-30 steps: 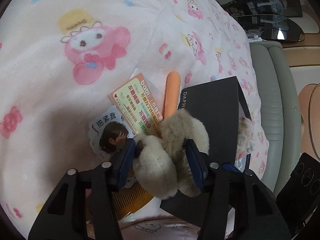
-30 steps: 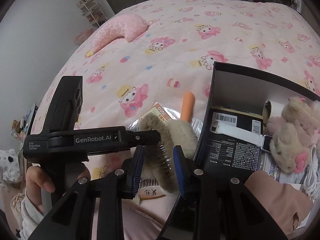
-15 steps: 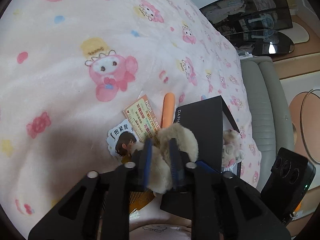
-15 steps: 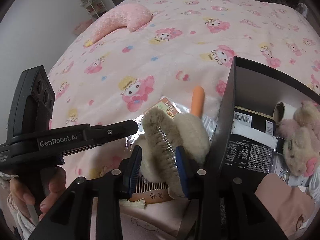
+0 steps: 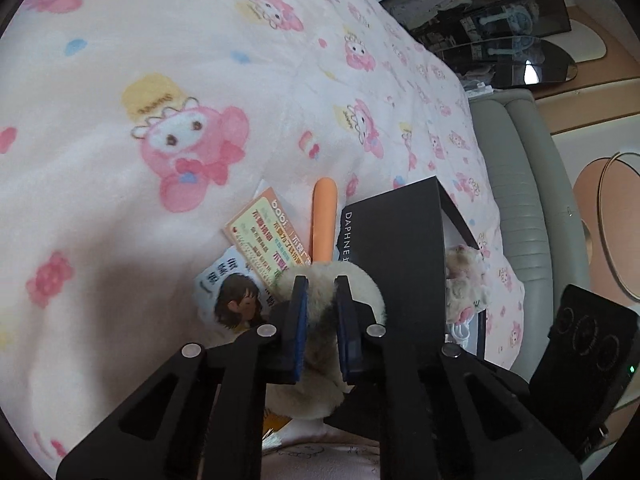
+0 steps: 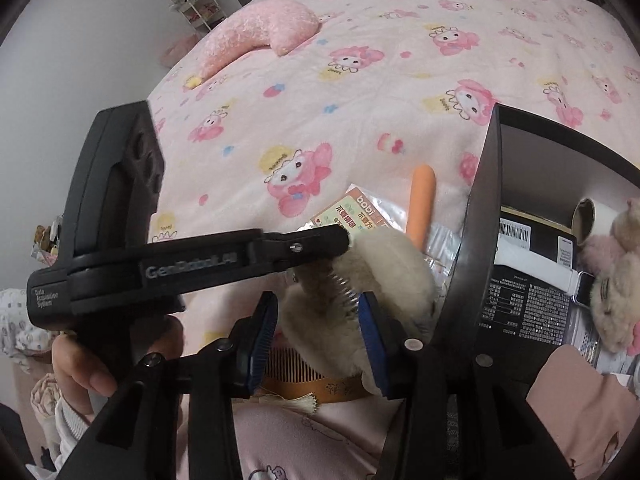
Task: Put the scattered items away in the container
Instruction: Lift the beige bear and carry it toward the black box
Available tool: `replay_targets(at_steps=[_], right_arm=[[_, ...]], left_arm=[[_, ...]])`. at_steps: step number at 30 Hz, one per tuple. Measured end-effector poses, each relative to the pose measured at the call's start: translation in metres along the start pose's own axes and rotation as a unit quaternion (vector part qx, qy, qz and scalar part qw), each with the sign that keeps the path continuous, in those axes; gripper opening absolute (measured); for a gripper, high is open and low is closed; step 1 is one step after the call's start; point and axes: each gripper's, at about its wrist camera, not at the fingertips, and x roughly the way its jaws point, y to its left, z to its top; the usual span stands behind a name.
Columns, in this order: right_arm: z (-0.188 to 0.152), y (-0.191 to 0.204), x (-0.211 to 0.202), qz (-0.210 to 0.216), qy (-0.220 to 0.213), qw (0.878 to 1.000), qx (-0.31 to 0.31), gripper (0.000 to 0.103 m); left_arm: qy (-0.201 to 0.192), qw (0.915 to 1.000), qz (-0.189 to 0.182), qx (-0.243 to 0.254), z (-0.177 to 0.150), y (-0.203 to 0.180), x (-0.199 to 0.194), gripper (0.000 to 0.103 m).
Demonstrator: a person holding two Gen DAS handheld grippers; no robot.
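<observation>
Beige furry earmuffs (image 5: 370, 288) with a metal spring band are held just above the bed, beside the black box (image 5: 392, 240). My left gripper (image 5: 322, 292) is closing, and its blue pads squeeze the fur. In the right wrist view it reaches in from the left to the earmuffs (image 6: 392, 264). My right gripper (image 6: 316, 312) is opening around the lower muff; its left pad stands off the fur. An orange tube (image 6: 422, 204), a printed packet (image 6: 352, 212), a picture card (image 5: 228, 296) and a wooden comb (image 6: 304, 376) lie beside the box wall (image 6: 476, 240).
Inside the box lie a plush toy (image 6: 616, 288), a tape roll (image 6: 592, 216), a white strap (image 6: 532, 264) and a black packet (image 6: 520, 304). A pink crescent pillow (image 6: 256, 32) lies far up the bed. A grey padded headboard (image 5: 520, 184) borders it. A hand (image 6: 80, 364) grips the left tool.
The left jaws went from wide around the earmuffs to pinched on the fur. The right jaws spread wider. The left gripper pulled back a little from the bed.
</observation>
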Motion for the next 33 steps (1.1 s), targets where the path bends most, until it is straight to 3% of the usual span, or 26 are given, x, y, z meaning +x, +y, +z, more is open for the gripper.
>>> replay_targets(at_steps=[5,11,15,18,20,24,28,33], right_arm=[[-0.002,0.013,-0.002,0.021,-0.006,1.000,-0.001,0.038],[-0.001,0.041,0.034,0.034,0.043,0.998,-0.019,0.039],[0.002,0.035,0.063,0.048,0.091,0.995,0.003,0.039],[0.003,0.027,0.086,0.081,0.128,0.988,0.033,0.040],[0.004,0.025,0.097,0.103,0.136,0.984,0.041,0.040],[0.004,0.029,0.093,0.125,0.119,0.984,0.037,0.035],[0.011,0.034,0.055,0.130,0.072,0.989,0.028,0.030],[0.018,0.038,-0.016,0.086,0.018,0.996,-0.017,0.029]], left_arm=[[-0.081,0.9950,0.055,-0.017,-0.011,0.029,-0.063,0.009],[-0.083,0.9924,0.076,-0.050,-0.024,0.061,-0.077,0.011],[-0.088,0.9908,0.078,-0.068,-0.029,0.073,-0.079,0.012],[-0.084,0.9894,0.082,-0.085,-0.027,0.085,-0.073,0.014],[-0.077,0.9899,0.063,-0.101,-0.027,0.090,-0.070,0.015],[-0.087,0.9907,0.072,-0.076,-0.029,0.073,-0.079,0.015],[-0.097,0.9931,0.048,-0.045,-0.029,0.043,-0.096,0.015],[-0.093,0.9954,0.020,0.004,-0.028,-0.016,-0.096,0.017]])
